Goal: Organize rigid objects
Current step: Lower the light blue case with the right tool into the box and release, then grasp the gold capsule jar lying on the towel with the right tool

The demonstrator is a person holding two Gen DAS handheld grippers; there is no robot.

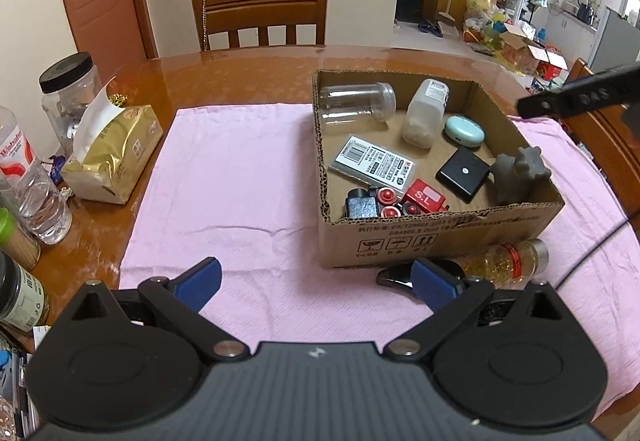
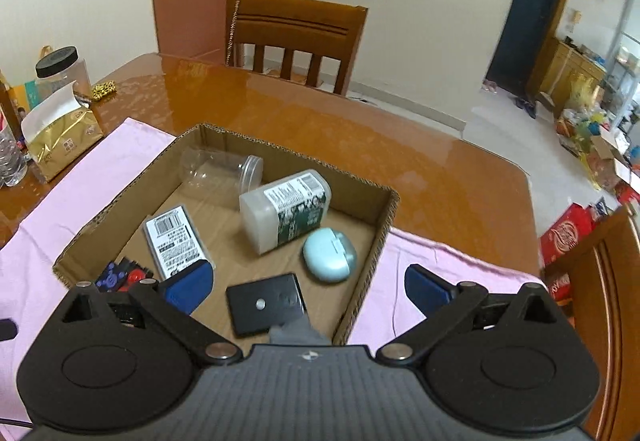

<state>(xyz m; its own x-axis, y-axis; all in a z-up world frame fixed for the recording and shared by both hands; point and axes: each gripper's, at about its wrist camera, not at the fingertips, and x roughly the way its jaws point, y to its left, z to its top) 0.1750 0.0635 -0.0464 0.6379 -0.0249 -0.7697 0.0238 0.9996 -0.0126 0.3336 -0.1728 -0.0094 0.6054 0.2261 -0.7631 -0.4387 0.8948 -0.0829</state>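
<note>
A cardboard box [image 1: 440, 237] sits on a pink cloth [image 1: 240, 177] and holds a clear jar [image 1: 356, 101], a white bottle [image 1: 424, 113], a mint case [image 1: 464, 131], a black square box [image 1: 464, 171], a grey figure [image 1: 516, 173], a barcode pack [image 1: 374, 161] and red toys [image 1: 392, 199]. A gold-flake bottle [image 1: 508, 261] and a black object [image 1: 396, 277] lie on the cloth in front of the box. My left gripper [image 1: 316, 281] is open and empty above the cloth. My right gripper [image 2: 306, 287] is open and empty above the box [image 2: 384, 225], over the black square box [image 2: 266, 303].
A gold tissue pack [image 1: 112, 153], a black-lidded jar [image 1: 68, 89] and a water bottle [image 1: 28, 181] stand at the table's left. A wooden chair [image 1: 260, 11] stands behind the table. The right gripper's body [image 1: 580, 93] shows at the left view's right edge.
</note>
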